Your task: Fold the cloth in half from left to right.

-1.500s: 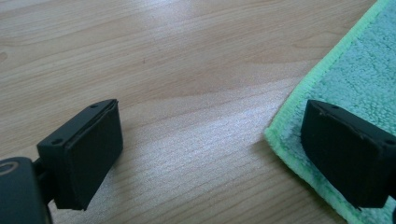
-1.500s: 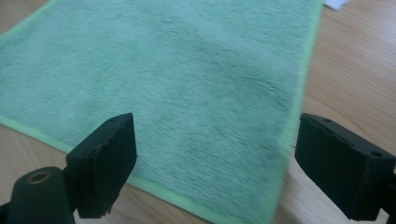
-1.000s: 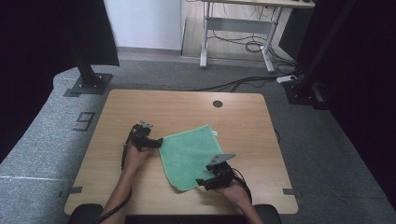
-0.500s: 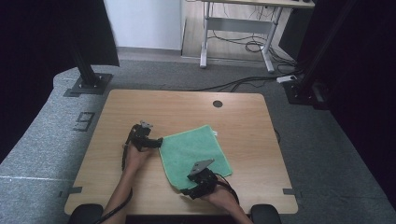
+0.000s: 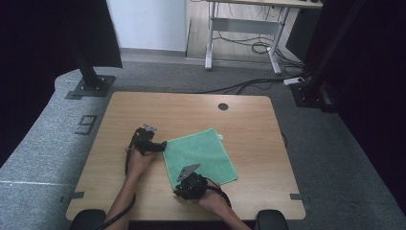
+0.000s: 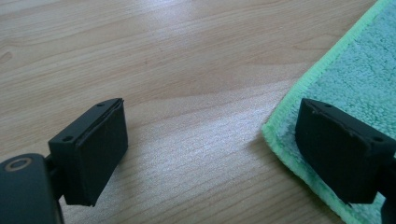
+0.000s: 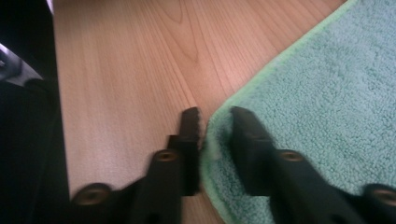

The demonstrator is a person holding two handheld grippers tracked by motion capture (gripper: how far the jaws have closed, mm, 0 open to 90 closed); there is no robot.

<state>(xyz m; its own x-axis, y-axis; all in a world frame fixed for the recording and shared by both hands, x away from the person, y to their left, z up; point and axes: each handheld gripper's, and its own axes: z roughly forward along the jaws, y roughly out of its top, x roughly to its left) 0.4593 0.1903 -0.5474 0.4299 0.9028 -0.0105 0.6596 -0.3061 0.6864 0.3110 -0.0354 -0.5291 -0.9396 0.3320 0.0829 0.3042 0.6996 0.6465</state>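
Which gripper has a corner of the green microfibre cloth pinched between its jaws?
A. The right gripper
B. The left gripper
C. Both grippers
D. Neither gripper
A: the right gripper has just closed its jaws on the green microfibre cloth at a corner, while the left gripper stands wide open, one jaw over the cloth's edge.

**Tabletop layout**

Cloth (image 5: pixel 200 155) lies flat on the tabletop (image 5: pixel 249 124), near its middle. Left gripper (image 5: pixel 160 145) at the cloth's left corner, one jaw over the cloth, the other over bare wood. Right gripper (image 5: pixel 178 190) at the cloth's near corner, its edge between the jaws.
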